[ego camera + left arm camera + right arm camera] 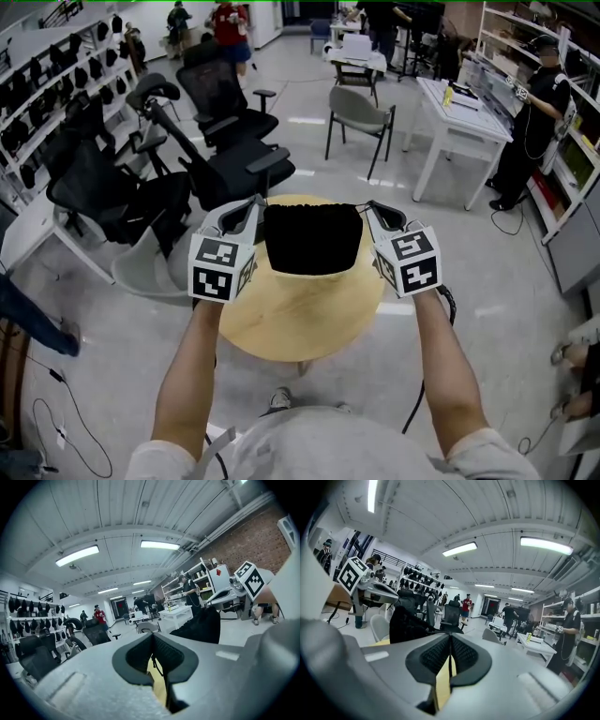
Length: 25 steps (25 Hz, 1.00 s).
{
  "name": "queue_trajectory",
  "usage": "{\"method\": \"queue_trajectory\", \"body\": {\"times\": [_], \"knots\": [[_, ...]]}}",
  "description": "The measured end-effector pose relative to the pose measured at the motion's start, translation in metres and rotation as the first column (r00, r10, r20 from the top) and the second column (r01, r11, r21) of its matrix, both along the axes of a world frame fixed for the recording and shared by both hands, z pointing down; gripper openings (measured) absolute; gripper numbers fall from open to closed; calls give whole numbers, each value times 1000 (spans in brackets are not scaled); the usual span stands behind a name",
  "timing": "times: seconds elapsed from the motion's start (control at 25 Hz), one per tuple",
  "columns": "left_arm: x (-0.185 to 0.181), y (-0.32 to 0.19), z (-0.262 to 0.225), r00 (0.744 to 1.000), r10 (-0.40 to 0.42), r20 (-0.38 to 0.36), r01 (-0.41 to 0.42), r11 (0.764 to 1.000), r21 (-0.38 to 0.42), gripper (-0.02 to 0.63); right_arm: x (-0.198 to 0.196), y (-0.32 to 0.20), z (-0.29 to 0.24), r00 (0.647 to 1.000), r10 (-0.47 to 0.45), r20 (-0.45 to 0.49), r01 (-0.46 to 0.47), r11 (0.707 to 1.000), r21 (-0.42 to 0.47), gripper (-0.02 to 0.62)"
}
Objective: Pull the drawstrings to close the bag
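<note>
A black drawstring bag (pixel 312 239) hangs between two hand-held tools over a round wooden table (pixel 300 323) in a busy workshop, its top edge stretched in a straight line from one tool to the other. It appears to be clear of the tabletop. The left tool (pixel 255 202) sits at the bag's left top corner and the right tool (pixel 373 208) at its right top corner, both pointing roughly level and away from the person. In the left gripper view the ribbed pads are clenched together on a thin dark cord, the left drawstring (pixel 157 665), which runs down out of the seam between them. In the right gripper view the pads are likewise pressed tight, and a thin dark line at their seam reads as the right drawstring (pixel 450 654), though it is faint. Judged from how things lie, the grip on both cords is taken and the bag is carried by them. The closing itself looks largely undone: the tools sit close against the bag's corners, the mouth is pulled flat and wide, not bunched, and little cord shows drawn out. What seems left is to draw the tools apart until the opening gathers shut. No view looks into the mouth.
</note>
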<state>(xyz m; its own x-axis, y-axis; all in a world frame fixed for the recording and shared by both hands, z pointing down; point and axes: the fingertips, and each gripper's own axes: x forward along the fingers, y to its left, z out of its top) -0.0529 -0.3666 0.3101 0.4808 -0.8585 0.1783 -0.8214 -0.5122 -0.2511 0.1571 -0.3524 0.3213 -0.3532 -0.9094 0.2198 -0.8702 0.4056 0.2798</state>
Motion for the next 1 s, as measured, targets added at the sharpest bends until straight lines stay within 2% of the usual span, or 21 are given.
{"method": "queue_trajectory", "body": {"times": [0.2, 0.36, 1.0], "knots": [[0, 2, -21, 1000, 8, -11, -7, 998, 59, 9, 5, 2, -20, 999, 25, 43, -27, 998, 51, 5], [-8, 1, -26, 1000, -17, -11, 18, 997, 71, 9, 6, 3, -27, 997, 50, 62, -54, 996, 67, 3], [-49, -3, -25, 988, -149, -44, 151, 987, 59, 8, 42, 9, -28, 969, 140, 203, -145, 989, 12, 3]]}}
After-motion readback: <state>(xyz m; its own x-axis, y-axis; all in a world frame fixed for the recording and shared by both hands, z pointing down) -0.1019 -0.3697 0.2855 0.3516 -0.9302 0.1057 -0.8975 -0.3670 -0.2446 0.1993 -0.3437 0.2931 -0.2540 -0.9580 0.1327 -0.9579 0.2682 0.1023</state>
